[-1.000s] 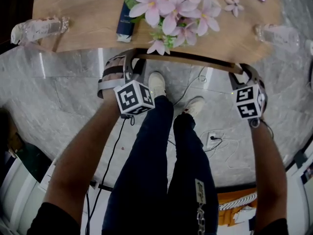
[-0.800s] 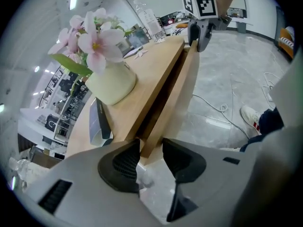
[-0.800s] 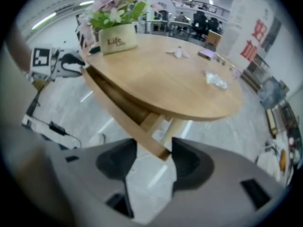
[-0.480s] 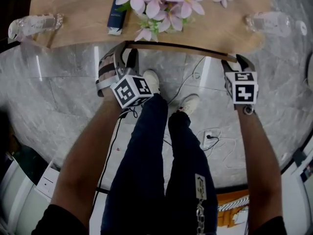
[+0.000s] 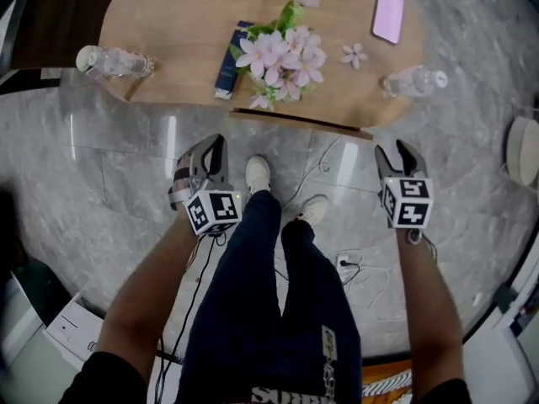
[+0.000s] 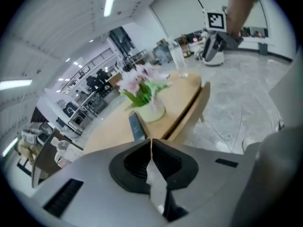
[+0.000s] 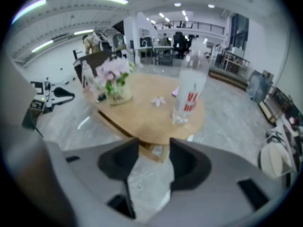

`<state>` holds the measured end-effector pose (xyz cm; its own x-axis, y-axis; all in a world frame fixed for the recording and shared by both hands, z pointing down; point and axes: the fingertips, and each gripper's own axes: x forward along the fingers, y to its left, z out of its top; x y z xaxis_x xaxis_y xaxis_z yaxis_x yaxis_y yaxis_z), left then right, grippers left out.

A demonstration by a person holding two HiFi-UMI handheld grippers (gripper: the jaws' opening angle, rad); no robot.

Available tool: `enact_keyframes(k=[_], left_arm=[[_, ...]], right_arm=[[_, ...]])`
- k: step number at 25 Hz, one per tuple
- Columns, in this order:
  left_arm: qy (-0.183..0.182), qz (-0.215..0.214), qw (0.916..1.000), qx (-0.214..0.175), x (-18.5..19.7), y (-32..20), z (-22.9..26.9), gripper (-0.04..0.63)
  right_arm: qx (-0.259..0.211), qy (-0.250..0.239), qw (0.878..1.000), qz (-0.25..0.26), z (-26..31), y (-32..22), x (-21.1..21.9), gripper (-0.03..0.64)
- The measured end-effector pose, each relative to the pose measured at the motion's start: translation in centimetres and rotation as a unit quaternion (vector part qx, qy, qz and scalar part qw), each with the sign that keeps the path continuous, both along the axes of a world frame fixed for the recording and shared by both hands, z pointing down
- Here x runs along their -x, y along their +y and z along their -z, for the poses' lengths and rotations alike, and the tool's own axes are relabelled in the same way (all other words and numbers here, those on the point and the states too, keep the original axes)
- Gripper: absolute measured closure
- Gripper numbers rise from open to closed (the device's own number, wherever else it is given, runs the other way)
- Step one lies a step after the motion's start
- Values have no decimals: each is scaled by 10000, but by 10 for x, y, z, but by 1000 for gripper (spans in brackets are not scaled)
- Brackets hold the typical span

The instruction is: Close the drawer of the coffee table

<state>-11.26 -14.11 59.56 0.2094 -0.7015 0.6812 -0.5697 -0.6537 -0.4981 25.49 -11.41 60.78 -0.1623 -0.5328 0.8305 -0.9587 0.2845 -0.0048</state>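
Observation:
The oval wooden coffee table [image 5: 177, 23] fills the top of the head view. Its drawer front [image 5: 303, 121] shows as a dark strip tucked along the near edge under the top. My left gripper [image 5: 212, 141] hangs over the marble floor, short of that edge. Its jaws have just been closing and now meet with nothing between them [image 6: 151, 141]. My right gripper [image 5: 392, 150] is level with it, off the drawer's right end. It is open and empty [image 7: 154, 148], and its jaws have just closed a little. Neither gripper touches the table.
On the table stand a vase of pink flowers [image 5: 278, 53], a dark blue box [image 5: 229, 57], a pink phone [image 5: 388, 15] and two clear bottles [image 5: 114, 60] [image 5: 411, 81]. The person's legs and white shoes [image 5: 258, 173] stand between the grippers. Cables [image 5: 362, 268] lie on the floor.
Both grippers have drawn back and up from the table's near edge, where they stood at the drawer's ends. The left jaws have gone from open to shut. The view takes in more of the table.

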Motion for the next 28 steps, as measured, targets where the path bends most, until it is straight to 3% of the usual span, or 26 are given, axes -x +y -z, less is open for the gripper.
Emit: enact_keyframes(k=[2,4,6,8,11,14,20,28], left_arm=[[839,125,9963,-124,-18,-1,61,570],[1730,129,9846,-211,-40,-5,136,572],[2585,135,9650,-429,-61,-17,221,572],[3344,219,9398,-667,-73,-19,306,572],[4143,285,9053,-892,-88,-9,419,572],[4496,123,8846,-1231,-105,-1,498,574],[4483,45,8793,-1607,-125,18,563,574],[4197,179,8847,-2020,-123,32,584,574]], right_arm=[[-621,-146,9980,54,67,-4,2,488],[-1230,-295,9919,104,142,-7,6,542],[-1822,-425,9822,165,220,-11,10,561],[-2279,-597,9716,216,294,-4,17,569],[-2855,-931,9535,244,392,14,32,575],[-3382,-1161,9335,262,460,24,48,581],[-3935,-1534,9059,316,529,34,75,583],[-4100,-1636,8950,642,563,37,84,583]])
